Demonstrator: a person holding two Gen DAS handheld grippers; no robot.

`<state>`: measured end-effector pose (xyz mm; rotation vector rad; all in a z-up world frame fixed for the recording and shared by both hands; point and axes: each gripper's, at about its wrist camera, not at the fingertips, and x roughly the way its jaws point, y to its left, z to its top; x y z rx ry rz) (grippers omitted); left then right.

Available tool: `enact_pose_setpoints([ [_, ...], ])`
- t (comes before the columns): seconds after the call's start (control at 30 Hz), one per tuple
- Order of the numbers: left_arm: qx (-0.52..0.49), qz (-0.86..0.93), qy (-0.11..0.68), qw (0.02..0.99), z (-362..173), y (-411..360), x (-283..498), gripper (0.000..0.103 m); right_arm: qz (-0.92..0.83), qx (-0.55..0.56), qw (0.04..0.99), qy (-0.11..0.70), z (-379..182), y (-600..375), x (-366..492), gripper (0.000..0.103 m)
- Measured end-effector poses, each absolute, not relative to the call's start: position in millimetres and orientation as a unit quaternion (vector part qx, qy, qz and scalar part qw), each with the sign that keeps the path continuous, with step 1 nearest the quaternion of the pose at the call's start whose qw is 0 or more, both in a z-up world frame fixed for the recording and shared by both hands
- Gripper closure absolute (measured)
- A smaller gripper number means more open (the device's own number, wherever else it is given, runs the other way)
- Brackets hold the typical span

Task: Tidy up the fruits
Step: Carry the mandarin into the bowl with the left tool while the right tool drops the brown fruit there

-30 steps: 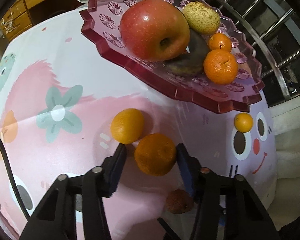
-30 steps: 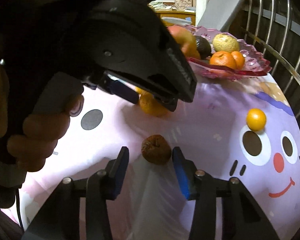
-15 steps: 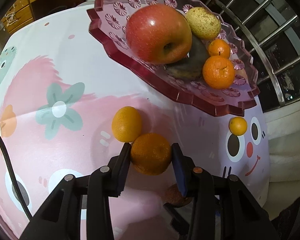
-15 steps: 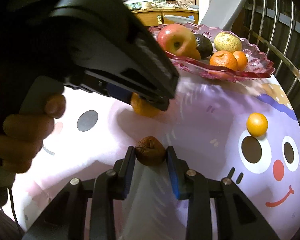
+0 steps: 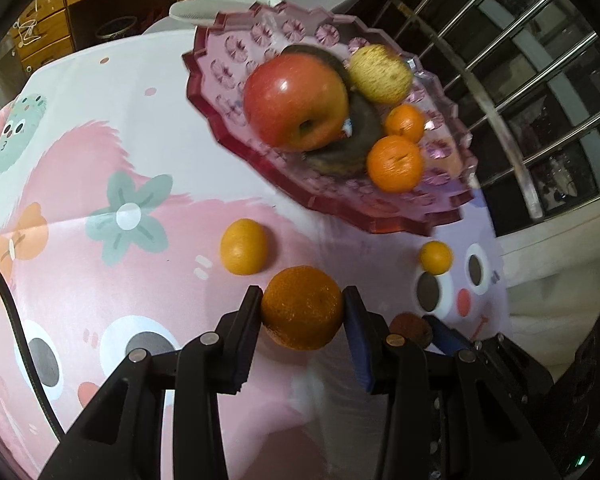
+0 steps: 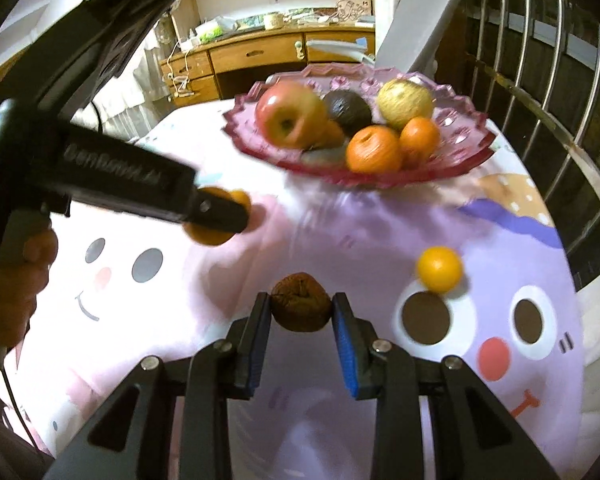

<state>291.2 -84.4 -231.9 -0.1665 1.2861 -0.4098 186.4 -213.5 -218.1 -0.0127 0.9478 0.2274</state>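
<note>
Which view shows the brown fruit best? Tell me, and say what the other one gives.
The right wrist view. There the brown fruit sits whole and centred between the right tool's pads, wrinkled skin clear. In the left wrist view only a dark sliver of it shows, behind the left tool that grips an orange.

In the left wrist view the dark fruit (image 5: pixel 356 136) on the plate (image 5: pixel 236 136) is mostly hidden behind the apple (image 5: pixel 296 102), and the brown fruit (image 5: pixel 411 330) shows only as a sliver behind the left gripper's (image 5: pixel 302 309) finger. In the right wrist view the orange (image 6: pixel 212 216) is largely covered by the left gripper's body (image 6: pixel 136 184), and the plate (image 6: pixel 420 172) and its fruit are smeared by motion blur. The hand (image 6: pixel 14 280) there is cut off by the left edge.
</note>
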Motion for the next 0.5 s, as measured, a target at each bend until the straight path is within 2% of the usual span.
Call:
enact_pose_setpoints([
  [0.5,-0.146,-0.259,0.492,0.818,-190.3,-98.0,281.2,0.064,0.115,0.003,0.906,0.406,-167.6,-256.8,216.0,0.072],
])
